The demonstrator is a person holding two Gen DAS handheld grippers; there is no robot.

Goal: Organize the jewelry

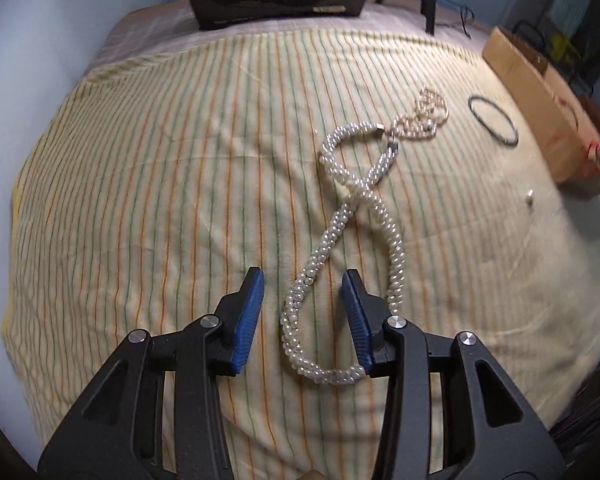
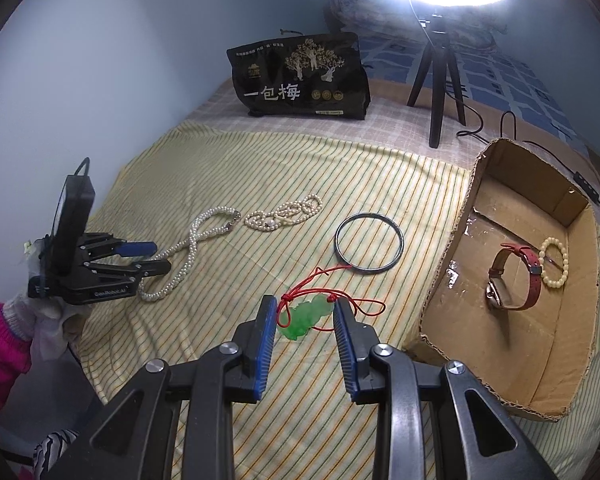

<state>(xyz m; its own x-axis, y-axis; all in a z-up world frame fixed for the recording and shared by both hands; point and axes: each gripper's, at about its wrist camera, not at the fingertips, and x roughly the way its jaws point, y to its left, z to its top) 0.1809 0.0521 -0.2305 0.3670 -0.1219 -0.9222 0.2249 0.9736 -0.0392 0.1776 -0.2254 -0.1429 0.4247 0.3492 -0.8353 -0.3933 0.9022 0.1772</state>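
Sorting partly done: red watch and bead bracelet sit in the cardboard box at the bedspread's right edge.
Left gripper open astride the pearl necklace; right gripper open around the jade pendant; bangle and pearl cluster remain mid-spread.

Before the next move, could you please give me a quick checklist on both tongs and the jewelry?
1. Left tongs open around the pearl necklace, pads not pressing: ok.
2. Necklace strand lies between the pads: ok.
3. Right tongs straddle the green pendant; grip on it: cannot tell.
4. Pendant's red cord clear of the bangle: not ok, it touches.
5. Cardboard box has free room beside the watch and bead bracelet: ok.
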